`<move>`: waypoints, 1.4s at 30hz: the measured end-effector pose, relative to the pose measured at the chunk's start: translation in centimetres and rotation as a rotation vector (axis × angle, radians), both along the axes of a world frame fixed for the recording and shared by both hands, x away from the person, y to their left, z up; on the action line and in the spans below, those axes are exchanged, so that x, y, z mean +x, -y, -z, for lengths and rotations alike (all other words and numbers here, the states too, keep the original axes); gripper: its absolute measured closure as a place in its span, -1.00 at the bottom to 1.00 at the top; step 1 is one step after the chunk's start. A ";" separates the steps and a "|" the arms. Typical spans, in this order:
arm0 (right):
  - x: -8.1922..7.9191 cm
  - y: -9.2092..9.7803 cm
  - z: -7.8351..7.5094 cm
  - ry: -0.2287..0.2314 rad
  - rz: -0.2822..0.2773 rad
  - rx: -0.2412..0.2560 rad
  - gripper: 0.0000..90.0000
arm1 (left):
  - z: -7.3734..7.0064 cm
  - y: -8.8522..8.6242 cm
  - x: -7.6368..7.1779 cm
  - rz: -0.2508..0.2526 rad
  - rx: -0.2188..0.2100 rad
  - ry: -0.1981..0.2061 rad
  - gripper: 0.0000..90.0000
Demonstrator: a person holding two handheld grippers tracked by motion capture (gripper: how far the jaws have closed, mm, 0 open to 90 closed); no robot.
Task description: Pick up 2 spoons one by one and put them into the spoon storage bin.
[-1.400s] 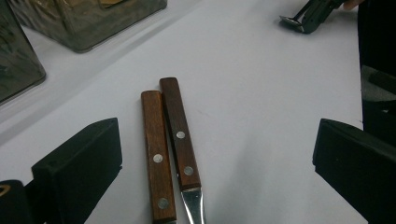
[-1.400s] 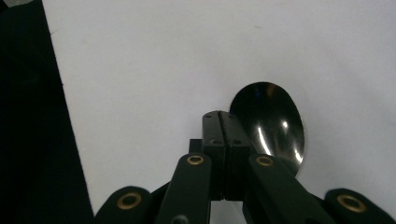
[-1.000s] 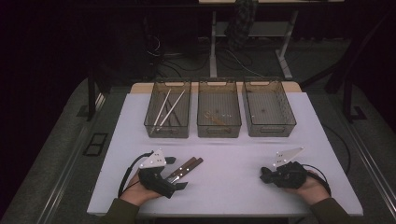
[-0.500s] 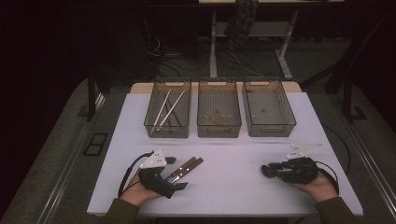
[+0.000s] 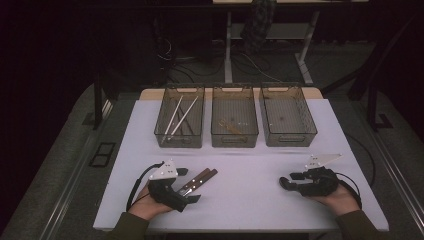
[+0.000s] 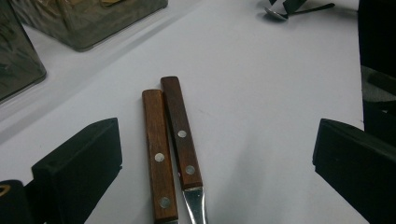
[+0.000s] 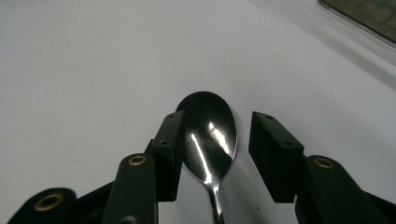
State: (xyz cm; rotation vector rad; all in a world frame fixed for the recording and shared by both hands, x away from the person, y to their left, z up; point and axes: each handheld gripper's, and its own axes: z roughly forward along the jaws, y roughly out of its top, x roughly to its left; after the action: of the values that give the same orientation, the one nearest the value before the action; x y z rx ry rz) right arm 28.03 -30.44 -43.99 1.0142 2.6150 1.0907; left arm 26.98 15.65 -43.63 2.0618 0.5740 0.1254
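Overhead, a person sits at a white table (image 5: 250, 200) holding a two-jaw gripper in each hand. The left gripper (image 5: 189, 186) rests near the table's front left edge, its jaws spread wide apart and gripping nothing. Between those jaws lie two knives with wooden handles (image 6: 170, 149), side by side and touching along their length. In the left gripper view the handles point away from the camera, each with metal rivets, and a steel blade shows at the bottom edge. Neither jaw touches the knives; bare table shows on both sides of them.

The right gripper (image 7: 215, 156) rests near the front right edge, turned toward the table's middle. Its jaws are partly closed around a shiny metal spoon (image 7: 210, 135) that lies flat on the table. The spoon's bowl sits between the two jaw tips, reaching slightly past them. The left jaw in that view looks pressed against the bowl's edge, while a narrow gap remains at the other jaw, so the spoon is not yet clamped.

Farther back, three clear bins stand in a row. The left bin (image 5: 180, 122) holds long pale sticks, the middle bin (image 5: 234, 120) a few small brownish pieces, and the right bin (image 5: 286, 117) looks almost bare.
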 end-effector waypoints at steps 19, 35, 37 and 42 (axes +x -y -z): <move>-0.3 -1.0 0.6 0.026 -0.054 -0.079 0.25 | 0.0 0.1 0.0 0.004 0.005 0.002 -1.00; -0.8 -1.0 0.4 0.072 -0.077 -0.101 0.69 | 0.0 0.1 -0.1 0.002 0.008 0.006 -1.00; -0.8 -0.8 0.3 0.065 -0.080 -0.095 0.71 | 0.0 0.1 -0.1 0.002 0.011 0.005 -1.00; -0.9 -0.7 0.1 0.067 -0.093 -0.077 0.86 | 0.0 0.1 -0.1 0.002 0.011 0.007 -1.00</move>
State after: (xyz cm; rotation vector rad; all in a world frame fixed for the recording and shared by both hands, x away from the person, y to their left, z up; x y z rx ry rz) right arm 27.14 -29.79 -44.05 0.8331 2.6513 1.0154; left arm 26.91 15.54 -43.61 2.0719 0.5678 0.1346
